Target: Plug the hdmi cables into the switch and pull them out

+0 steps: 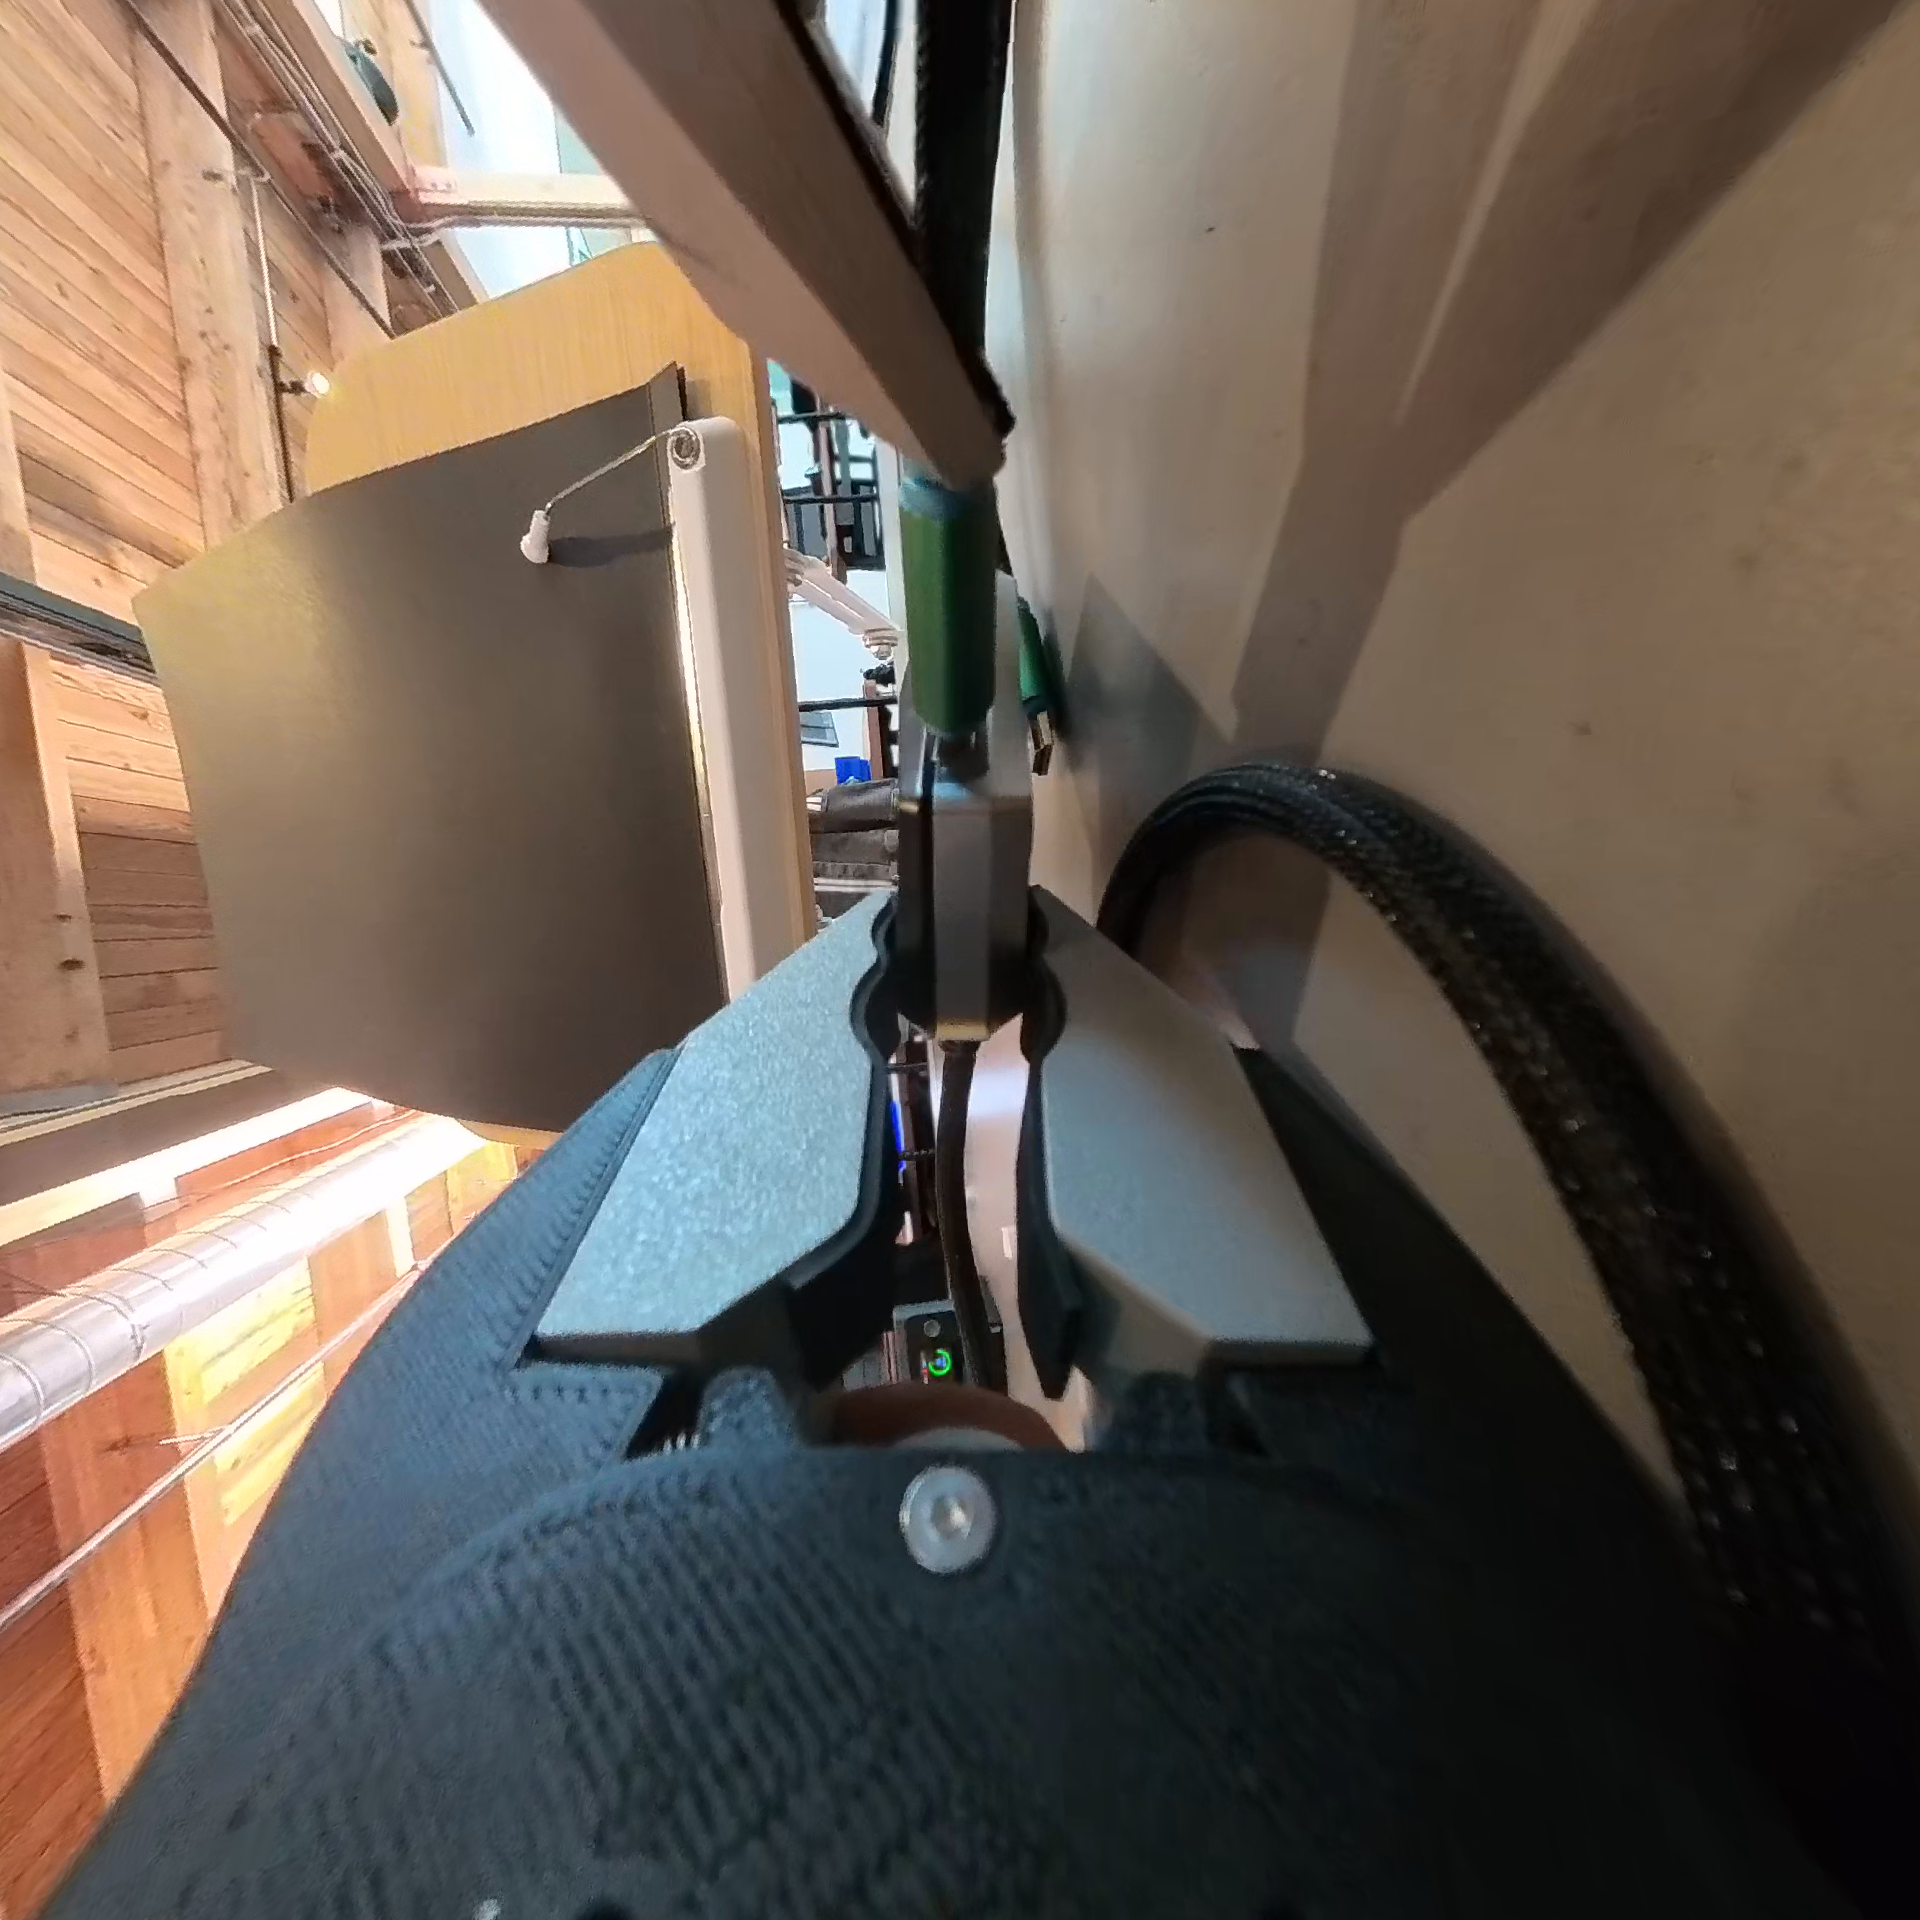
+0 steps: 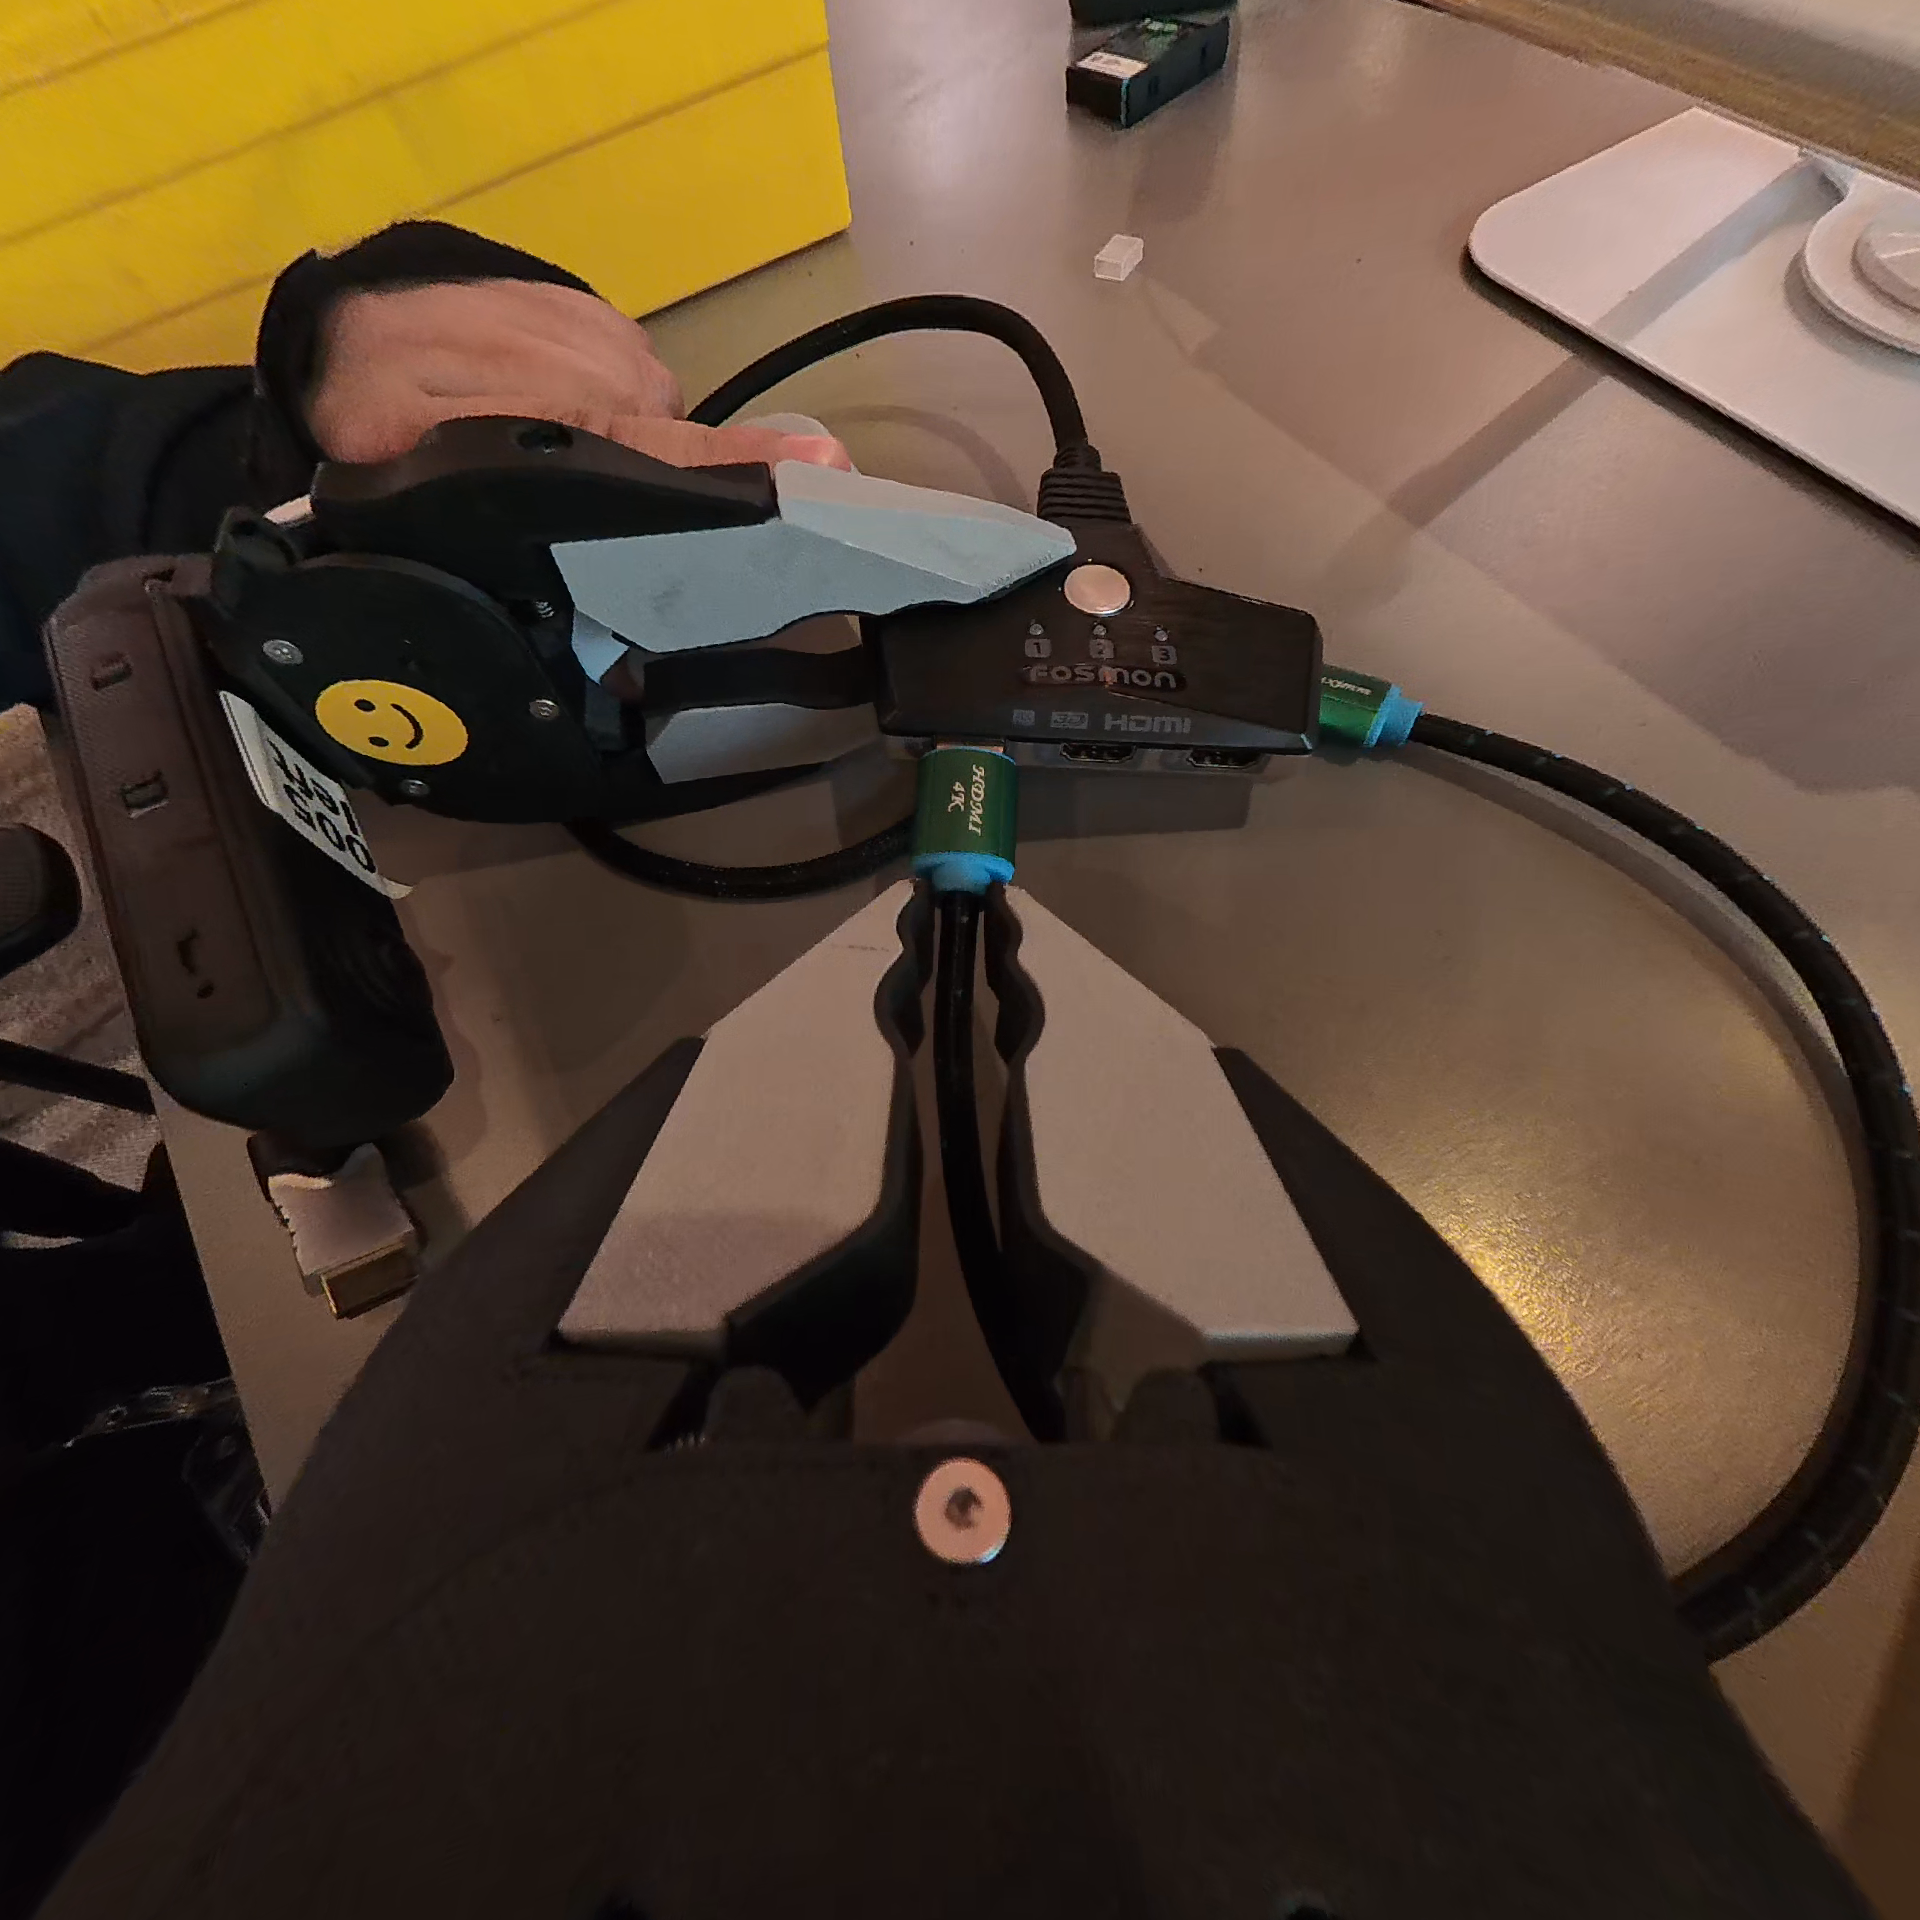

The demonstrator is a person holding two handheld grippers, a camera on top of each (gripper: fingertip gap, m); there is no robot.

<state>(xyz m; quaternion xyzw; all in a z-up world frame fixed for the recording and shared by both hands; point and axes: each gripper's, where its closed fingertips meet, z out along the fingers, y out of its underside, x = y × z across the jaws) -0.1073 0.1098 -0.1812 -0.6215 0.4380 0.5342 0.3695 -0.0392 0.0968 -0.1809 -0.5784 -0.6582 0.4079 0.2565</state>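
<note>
The black HDMI switch point(image 2: 1091, 665) is held just above the grey table point(image 2: 1455, 1195). My left gripper point(image 2: 862, 655) is shut on its left end; in the left wrist view it point(image 1: 961, 966) clamps the switch point(image 1: 961, 894) edge-on. A green HDMI plug with a blue collar point(image 2: 961, 805) sits with its metal tip in the switch's leftmost front port. My right gripper point(image 2: 961, 935) is shut on that plug's black cable point(image 2: 966, 1143), just behind the collar. The plug shows in the left wrist view point(image 1: 945, 623). A second green plug point(image 2: 1356, 712) lies loose by the switch's right end.
The second plug's braided cable point(image 2: 1829, 1195) loops across the table on the right. A yellow box point(image 2: 416, 135) stands at the back left. A white flat base point(image 2: 1662, 312), a small black device point(image 2: 1143, 62) and a clear cap point(image 2: 1117, 255) lie farther back. A grey plug point(image 2: 343, 1247) lies at the left edge. Spacing between my two grippers at the tips: around 7 cm. Measured from the fingertips, the white flat base point(image 2: 1662, 312) is 20 cm or so from the left gripper and 30 cm from the right.
</note>
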